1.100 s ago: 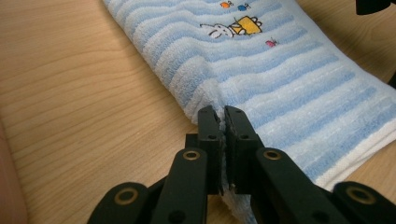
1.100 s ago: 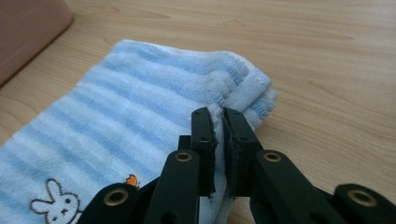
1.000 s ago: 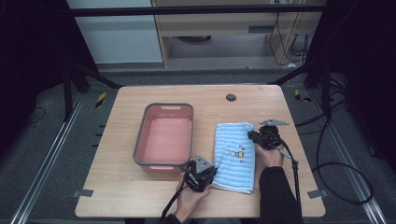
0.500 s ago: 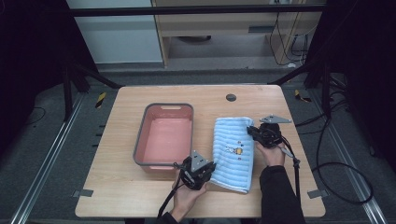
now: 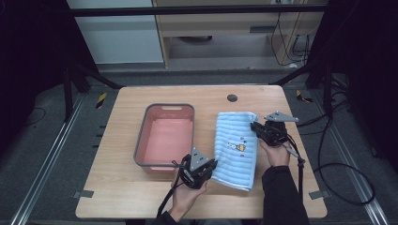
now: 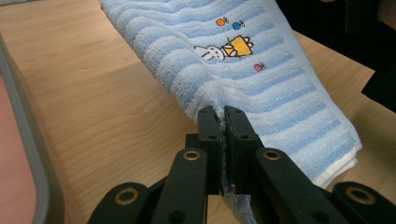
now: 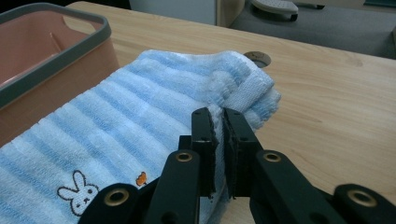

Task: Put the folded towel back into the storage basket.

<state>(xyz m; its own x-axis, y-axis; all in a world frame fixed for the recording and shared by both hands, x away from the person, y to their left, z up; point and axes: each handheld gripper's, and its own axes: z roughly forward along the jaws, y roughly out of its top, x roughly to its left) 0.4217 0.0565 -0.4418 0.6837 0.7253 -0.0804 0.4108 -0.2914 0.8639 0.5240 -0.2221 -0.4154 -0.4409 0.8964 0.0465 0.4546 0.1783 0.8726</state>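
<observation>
A folded blue striped towel (image 5: 236, 149) with a small rabbit picture lies on the wooden table (image 5: 117, 197), right of a pink bin (image 5: 165, 136). My left gripper (image 5: 210, 167) is shut on the towel's near left edge; its view has the towel (image 6: 261, 70) pinched between the black jaws (image 6: 222, 116). My right gripper (image 5: 256, 126) is shut on the towel's right edge near the far end. The right gripper view has the towel (image 7: 140, 112) clamped in the jaws (image 7: 219, 115), with its far corner bunched up.
The pink bin with a grey rim (image 7: 56, 51) stands empty at the table's middle left. A round dark grommet (image 5: 232, 98) sits near the far edge. Cables trail from both grippers off the table's near and right sides. Dark frame legs stand around the table.
Both grippers have risen a little with the towel's edges held in them. The towel's gripped edges have lifted off the table.
</observation>
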